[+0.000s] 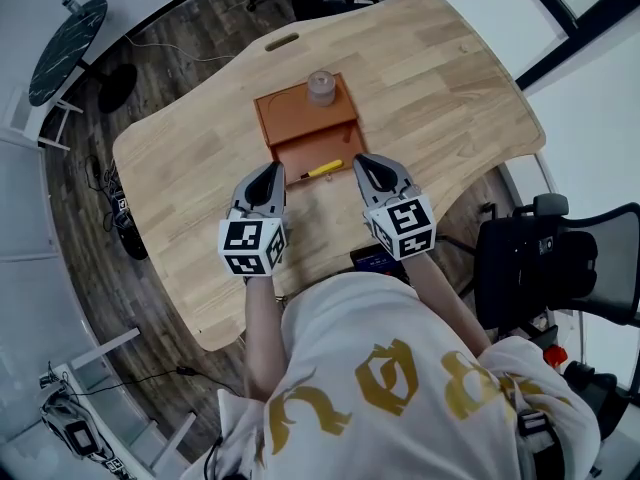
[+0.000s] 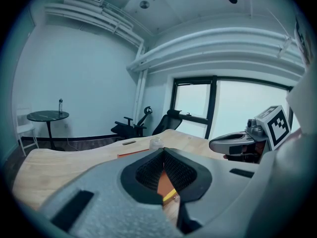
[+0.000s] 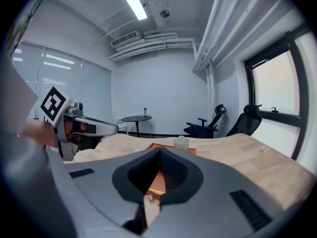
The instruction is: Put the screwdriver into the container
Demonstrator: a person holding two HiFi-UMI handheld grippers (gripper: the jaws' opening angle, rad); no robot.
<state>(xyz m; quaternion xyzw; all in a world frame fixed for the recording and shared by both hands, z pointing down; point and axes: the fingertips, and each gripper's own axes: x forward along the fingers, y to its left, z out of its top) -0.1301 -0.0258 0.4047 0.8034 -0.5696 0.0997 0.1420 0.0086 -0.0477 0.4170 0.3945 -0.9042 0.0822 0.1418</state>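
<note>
A yellow-handled screwdriver point(image 1: 323, 169) lies along the front lip of the orange container point(image 1: 290, 108) on the wooden table; a sliver of it shows as the screwdriver point(image 2: 171, 196) between the left jaws and as the screwdriver point(image 3: 155, 191) between the right jaws. My left gripper point(image 1: 271, 171) hovers just left of the screwdriver's dark tip, shut and holding nothing. My right gripper point(image 1: 362, 161) sits just right of the handle end, also shut and holding nothing. Neither touches the screwdriver. From its own view the left gripper point(image 2: 164, 151) shows its tips meeting, as does the right gripper point(image 3: 159, 150).
A small clear jar point(image 1: 321, 86) stands on the container's far section. The wooden table point(image 1: 450, 78) has a slot point(image 1: 282, 41) near its far edge. A black office chair point(image 1: 560, 263) stands to the right, a round side table point(image 1: 66, 48) at far left.
</note>
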